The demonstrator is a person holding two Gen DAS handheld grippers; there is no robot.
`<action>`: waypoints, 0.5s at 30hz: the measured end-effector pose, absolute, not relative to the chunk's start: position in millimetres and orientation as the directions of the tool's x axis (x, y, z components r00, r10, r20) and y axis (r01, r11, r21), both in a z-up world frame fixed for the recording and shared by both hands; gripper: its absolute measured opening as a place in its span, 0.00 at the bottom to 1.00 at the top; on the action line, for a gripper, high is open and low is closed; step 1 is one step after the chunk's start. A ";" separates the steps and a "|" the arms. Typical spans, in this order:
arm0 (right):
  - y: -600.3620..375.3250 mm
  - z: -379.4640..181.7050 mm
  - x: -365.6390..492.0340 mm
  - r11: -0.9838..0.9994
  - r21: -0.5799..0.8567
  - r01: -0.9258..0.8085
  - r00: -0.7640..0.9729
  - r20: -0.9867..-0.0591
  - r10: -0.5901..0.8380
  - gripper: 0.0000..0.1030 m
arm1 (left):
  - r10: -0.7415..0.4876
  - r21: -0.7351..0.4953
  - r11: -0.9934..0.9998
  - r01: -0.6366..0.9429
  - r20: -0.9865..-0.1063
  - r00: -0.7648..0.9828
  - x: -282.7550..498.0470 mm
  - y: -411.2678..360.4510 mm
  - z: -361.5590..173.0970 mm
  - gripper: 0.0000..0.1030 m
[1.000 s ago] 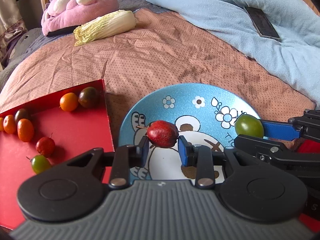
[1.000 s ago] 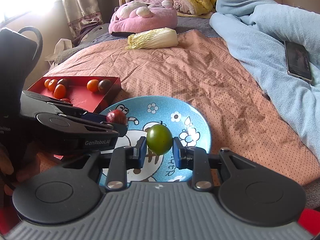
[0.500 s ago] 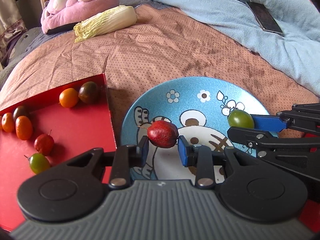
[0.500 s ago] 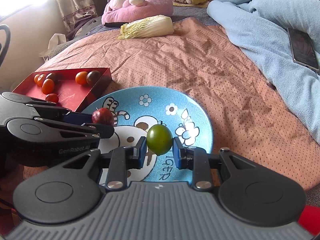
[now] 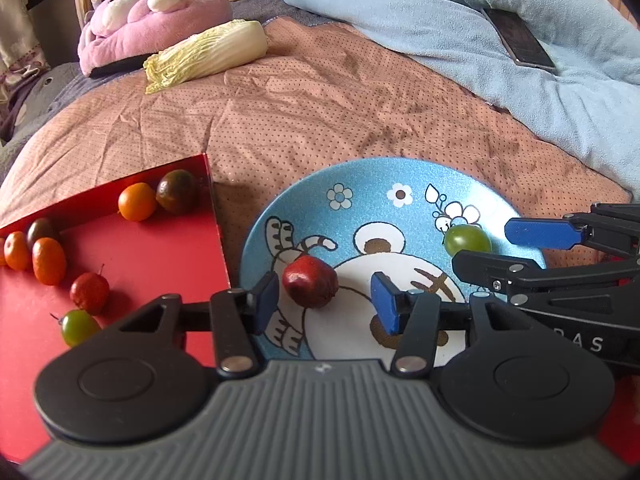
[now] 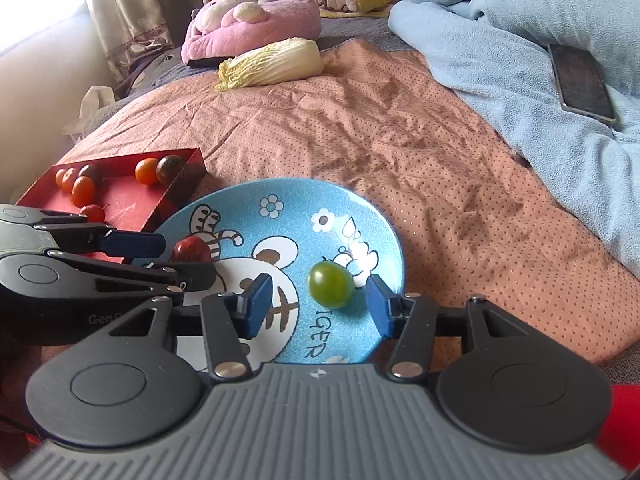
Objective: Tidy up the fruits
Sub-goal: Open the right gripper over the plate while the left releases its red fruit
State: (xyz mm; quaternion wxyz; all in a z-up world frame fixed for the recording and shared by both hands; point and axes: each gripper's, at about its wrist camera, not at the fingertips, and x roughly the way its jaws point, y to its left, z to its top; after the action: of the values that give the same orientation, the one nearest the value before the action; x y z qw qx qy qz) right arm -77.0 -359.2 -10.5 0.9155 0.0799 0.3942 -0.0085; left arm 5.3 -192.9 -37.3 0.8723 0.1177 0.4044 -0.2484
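Note:
A blue cartoon plate lies on the orange bedspread. A dark red fruit rests on it between the fingers of my left gripper, whose jaws are opening and no longer press it. A green tomato sits on the plate between the fingers of my right gripper, whose jaws are also opening, clear of it. A red tray left of the plate holds several small orange, red, dark and green fruits.
A napa cabbage and a pink plush cushion lie at the far end. A light blue blanket with a phone on it covers the right side.
Both grippers have opened and let go: the red fruit and the green tomato now lie on the plate between the spread fingers.

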 end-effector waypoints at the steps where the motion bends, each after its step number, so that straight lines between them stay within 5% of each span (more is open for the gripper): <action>1: -359.4 -6.0 -80.7 0.986 0.143 0.085 0.700 -0.713 0.043 0.63 | -0.342 -0.002 0.851 0.525 -0.760 0.552 3.9 -191.1 -34.6 0.52; 5: -359.3 10.7 -95.0 0.981 0.163 0.110 0.740 -0.672 0.029 0.72 | -0.356 -0.002 0.850 0.527 -0.740 0.570 -6.5 -185.1 -24.1 0.52; 15: -336.1 32.1 -89.1 0.968 0.244 0.061 0.786 -0.609 0.104 0.73 | -0.347 -0.007 0.876 0.482 -0.703 0.621 -24.5 -146.8 0.3 0.52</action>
State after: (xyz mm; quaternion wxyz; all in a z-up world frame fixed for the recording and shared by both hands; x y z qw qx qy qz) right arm -89.1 -336.1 32.1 0.9365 0.1262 0.3269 0.0114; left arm -24.5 -146.8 0.3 0.8956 0.0915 0.3687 -0.2315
